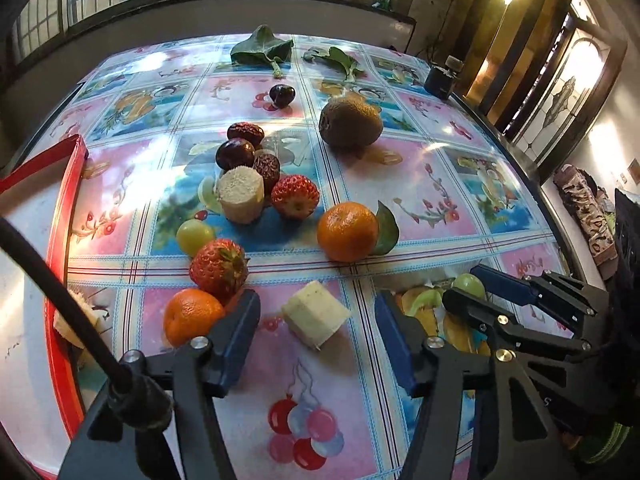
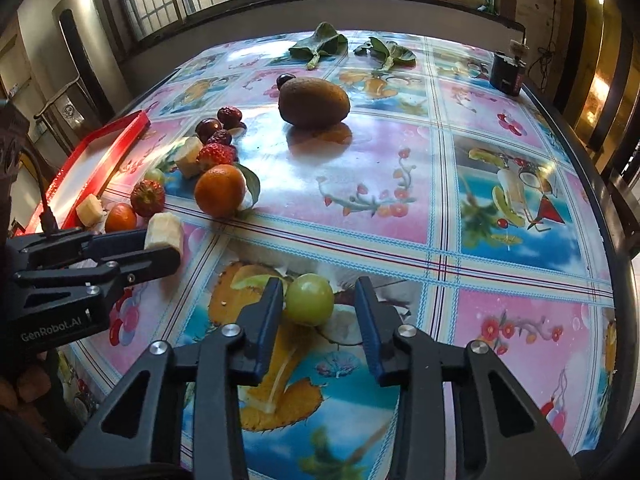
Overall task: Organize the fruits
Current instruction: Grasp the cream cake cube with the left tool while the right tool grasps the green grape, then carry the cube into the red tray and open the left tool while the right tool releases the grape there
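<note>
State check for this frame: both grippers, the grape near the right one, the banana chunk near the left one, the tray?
Left gripper: jaws open, banana chunk between them, ungripped.
Right gripper: jaws open around green grape, no firm grip visible.
Red tray: at the table's left edge, holding one banana piece.
Kiwi: whole, lying on the table.

We see the tray [image 1: 66, 200] at the table's [image 1: 420, 184] left edge, with the fruit cluster just right of it. The kiwi [image 1: 350, 126] lies well behind the grape [image 2: 309, 299], and two leaves [image 1: 262, 48] sit at the far edge.
</note>
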Demonstrator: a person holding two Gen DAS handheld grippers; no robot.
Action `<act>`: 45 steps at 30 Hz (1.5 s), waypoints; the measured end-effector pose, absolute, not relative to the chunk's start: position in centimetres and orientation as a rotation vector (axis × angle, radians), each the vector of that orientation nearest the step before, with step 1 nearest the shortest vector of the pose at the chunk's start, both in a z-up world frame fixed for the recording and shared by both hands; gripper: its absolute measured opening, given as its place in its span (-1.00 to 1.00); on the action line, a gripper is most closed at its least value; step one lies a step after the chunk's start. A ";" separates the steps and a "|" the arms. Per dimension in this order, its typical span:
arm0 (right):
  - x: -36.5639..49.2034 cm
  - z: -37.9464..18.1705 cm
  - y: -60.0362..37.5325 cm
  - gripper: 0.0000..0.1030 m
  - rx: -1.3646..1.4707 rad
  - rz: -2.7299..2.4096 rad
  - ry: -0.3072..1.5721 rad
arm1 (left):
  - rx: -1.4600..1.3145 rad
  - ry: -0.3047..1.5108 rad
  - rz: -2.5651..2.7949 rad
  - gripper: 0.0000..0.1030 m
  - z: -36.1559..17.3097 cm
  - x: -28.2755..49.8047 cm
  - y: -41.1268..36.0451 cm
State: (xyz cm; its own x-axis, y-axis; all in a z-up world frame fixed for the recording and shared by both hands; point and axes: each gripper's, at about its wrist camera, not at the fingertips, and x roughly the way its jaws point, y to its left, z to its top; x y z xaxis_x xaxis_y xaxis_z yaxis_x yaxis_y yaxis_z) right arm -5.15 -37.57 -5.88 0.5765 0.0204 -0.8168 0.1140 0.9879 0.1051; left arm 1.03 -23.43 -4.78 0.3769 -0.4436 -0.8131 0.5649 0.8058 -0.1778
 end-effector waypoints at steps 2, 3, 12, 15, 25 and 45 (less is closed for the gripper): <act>-5.1 -5.9 -37.5 -0.28 0.150 -0.053 0.958 | 0.160 0.989 -0.657 0.18 -5.0 1.2 -23.9; -5.1 -5.9 -37.5 -0.28 0.146 -0.054 0.958 | 0.173 0.993 -0.663 0.08 -5.3 1.3 -24.2; -5.8 -5.8 -37.7 -0.53 0.179 -0.052 0.942 | 0.143 0.968 -0.721 -0.29 -5.0 0.8 -23.4; -6.5 -5.3 -38.0 -0.53 0.220 -0.038 0.927 | 0.130 0.962 -0.731 -0.29 -4.3 -0.1 -22.6; -7.9 -2.9 -36.1 -0.53 0.245 0.019 0.888 | 0.087 0.922 -0.645 -0.29 -1.8 -2.5 -17.7; -3.2 1.1 -22.8 -0.52 0.213 0.367 0.836 | 0.011 0.866 -0.360 -0.29 -0.1 -0.8 -5.7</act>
State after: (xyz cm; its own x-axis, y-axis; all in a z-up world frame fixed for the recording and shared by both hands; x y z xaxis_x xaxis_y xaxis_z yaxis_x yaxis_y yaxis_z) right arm -3.17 -22.75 1.08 0.6125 0.3984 -0.6828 -0.2332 0.9163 0.3255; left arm -0.77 -5.66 -0.12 0.5911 -0.3056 -0.7465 0.3140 0.9396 -0.1360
